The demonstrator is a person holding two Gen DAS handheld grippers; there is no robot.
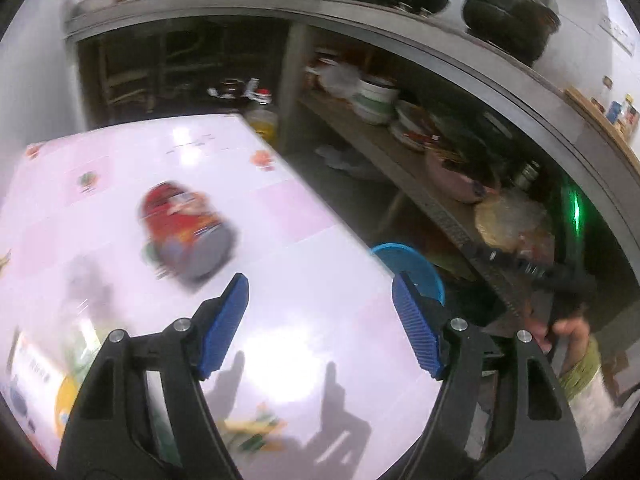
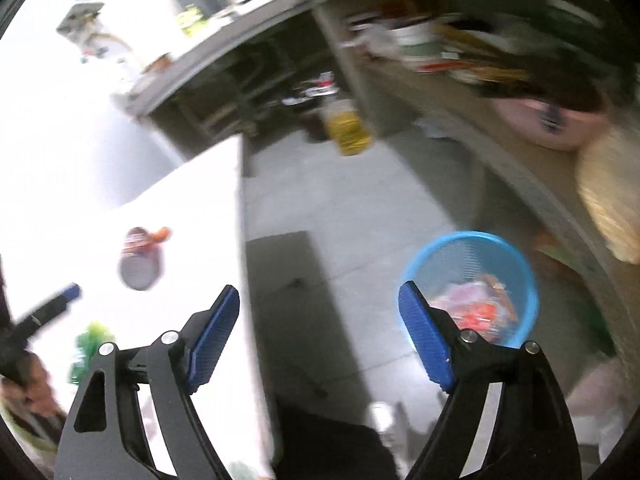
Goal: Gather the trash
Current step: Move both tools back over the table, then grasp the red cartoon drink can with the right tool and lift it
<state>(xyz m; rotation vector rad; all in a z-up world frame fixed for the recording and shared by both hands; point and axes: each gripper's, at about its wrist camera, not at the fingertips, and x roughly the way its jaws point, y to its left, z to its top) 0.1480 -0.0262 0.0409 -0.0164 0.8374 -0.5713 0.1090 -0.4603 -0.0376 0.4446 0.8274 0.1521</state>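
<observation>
A red can (image 1: 186, 234) lies on its side on the pale pink table (image 1: 320, 340), blurred, ahead and left of my open, empty left gripper (image 1: 320, 300). Small yellow and green scraps (image 1: 256, 432) lie near the table's front, and a packet (image 1: 40, 376) at the front left. My right gripper (image 2: 319, 312) is open and empty over the floor beside the table edge (image 2: 244, 264). The blue mesh bin (image 2: 472, 284) holds pink and orange wrappers, just right of the right fingers. The can (image 2: 140, 260) and a green scrap (image 2: 90, 350) show on the table in the right wrist view.
Grey shelves (image 1: 420, 184) with bowls, pots and bags run along the right. The blue bin (image 1: 412, 268) stands on the floor between table and shelf. A yellow-filled jar (image 2: 346, 128) stands on the floor further back. The left gripper (image 2: 48, 308) enters at the left.
</observation>
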